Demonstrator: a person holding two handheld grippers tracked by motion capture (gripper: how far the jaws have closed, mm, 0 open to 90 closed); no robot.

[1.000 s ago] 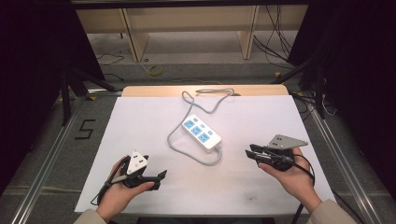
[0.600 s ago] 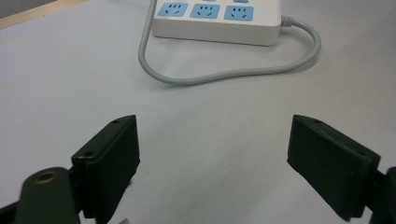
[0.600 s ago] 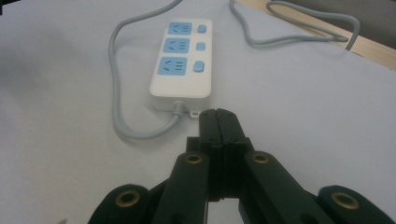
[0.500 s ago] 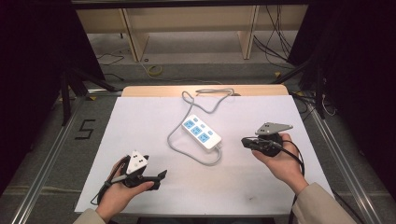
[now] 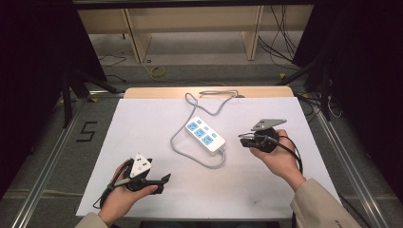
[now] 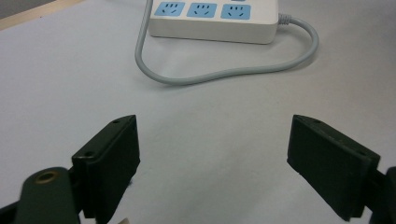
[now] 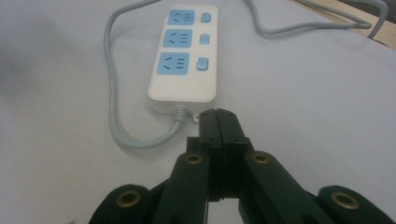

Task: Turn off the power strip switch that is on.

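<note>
A white power strip with three blue sockets lies slantwise in the middle of the white tabletop, its grey cable looping around its near side. My right gripper is shut with nothing between the jaws, its tips pointing left just beside the strip's cable end. In the right gripper view the closed tips hover close to where the cable leaves the power strip. My left gripper rests low at the front left, open and empty. Beyond its spread jaws lie the power strip and a cable loop.
The cable runs on to the table's back edge and off it. Metal rails border both sides of the table, with a "5" mark on the floor at left. Shelf legs and loose cables stand behind.
My right hand has carried its gripper left and slightly farther back, toward the power strip's cable end. The left hand has stayed where it was.
</note>
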